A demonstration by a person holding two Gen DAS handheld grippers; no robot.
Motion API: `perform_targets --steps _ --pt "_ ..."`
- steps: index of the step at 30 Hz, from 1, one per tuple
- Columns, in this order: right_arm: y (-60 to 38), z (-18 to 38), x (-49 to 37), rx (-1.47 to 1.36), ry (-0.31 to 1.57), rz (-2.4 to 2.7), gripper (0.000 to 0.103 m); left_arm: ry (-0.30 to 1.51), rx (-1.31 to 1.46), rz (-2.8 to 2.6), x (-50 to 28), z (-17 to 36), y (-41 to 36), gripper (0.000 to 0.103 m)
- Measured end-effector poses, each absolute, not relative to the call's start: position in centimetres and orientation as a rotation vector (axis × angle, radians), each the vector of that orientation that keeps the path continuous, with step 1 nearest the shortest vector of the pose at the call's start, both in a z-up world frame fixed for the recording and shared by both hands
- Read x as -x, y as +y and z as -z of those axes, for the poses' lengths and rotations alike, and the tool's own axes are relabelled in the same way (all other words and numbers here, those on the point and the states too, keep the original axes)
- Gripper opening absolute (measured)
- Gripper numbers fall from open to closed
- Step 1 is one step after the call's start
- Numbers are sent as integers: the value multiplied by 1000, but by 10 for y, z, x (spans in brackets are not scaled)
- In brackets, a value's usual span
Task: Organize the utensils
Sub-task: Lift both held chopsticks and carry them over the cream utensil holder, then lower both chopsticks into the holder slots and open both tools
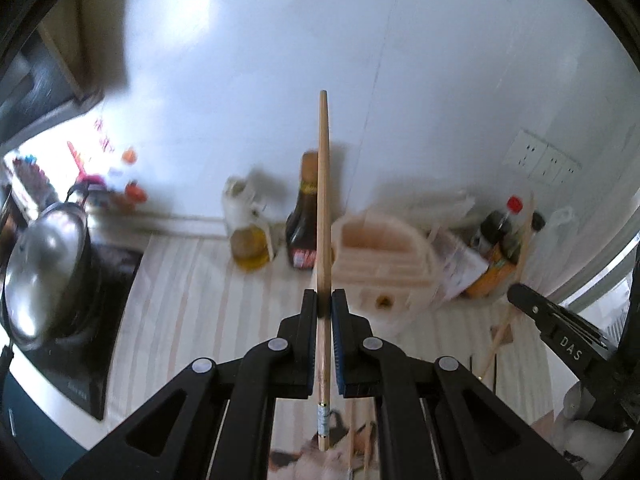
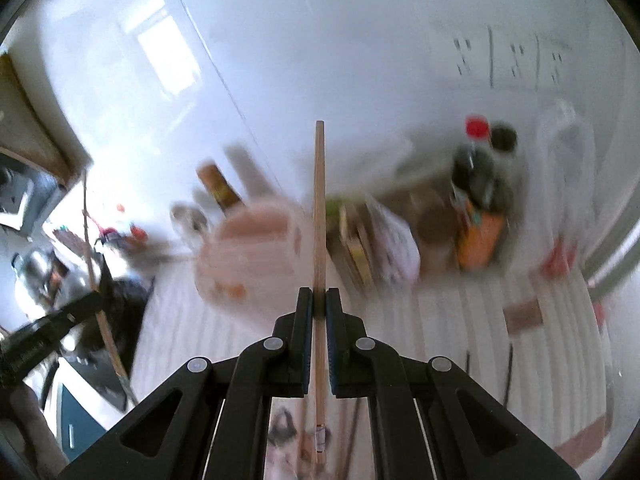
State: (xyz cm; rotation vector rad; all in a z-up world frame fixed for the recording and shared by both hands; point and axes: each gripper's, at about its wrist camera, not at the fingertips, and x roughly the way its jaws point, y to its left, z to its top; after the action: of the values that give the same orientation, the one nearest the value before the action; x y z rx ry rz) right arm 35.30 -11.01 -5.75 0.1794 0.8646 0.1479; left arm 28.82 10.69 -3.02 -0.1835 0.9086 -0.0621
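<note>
The left gripper (image 1: pixel 325 298) is closed narrowly on a wooden chopstick (image 1: pixel 323 200), which is clamped between the blue pads and projects toward twelve o'clock in the left wrist view. The right gripper (image 2: pixel 319 296) is likewise clamped on a second chopstick (image 2: pixel 319 208), seen pointing toward twelve o'clock in its own view. A pale utensil holder (image 1: pixel 380 248) is observed on the striped countertop (image 1: pixel 192 300), at about one o'clock from the left gripper's tips. A dark sauce bottle (image 1: pixel 304 216) and an oil bottle (image 1: pixel 248 232) are noted against the wall at eleven o'clock. A lidded steel pot (image 1: pixel 44 264) is recorded at nine o'clock. Further chopsticks (image 1: pixel 356 432) are seen lying below the left jaws; their number cannot be told.
</note>
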Motion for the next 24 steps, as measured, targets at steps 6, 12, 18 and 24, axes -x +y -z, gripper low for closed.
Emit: perform_targets --steps 6,12,18,24 --pt "-99 21 -390 -187 762 -145 7 838 144 65 -326 7 92 5" --pt "-92 5 -426 -187 666 -127 7 810 159 64 -365 0 90 5" --pt "-84 11 -459 -216 593 -125 7 811 205 80 -409 14 91 5" --pt "-80 30 -476 -287 559 -158 7 820 261 111 -439 34 92 5"
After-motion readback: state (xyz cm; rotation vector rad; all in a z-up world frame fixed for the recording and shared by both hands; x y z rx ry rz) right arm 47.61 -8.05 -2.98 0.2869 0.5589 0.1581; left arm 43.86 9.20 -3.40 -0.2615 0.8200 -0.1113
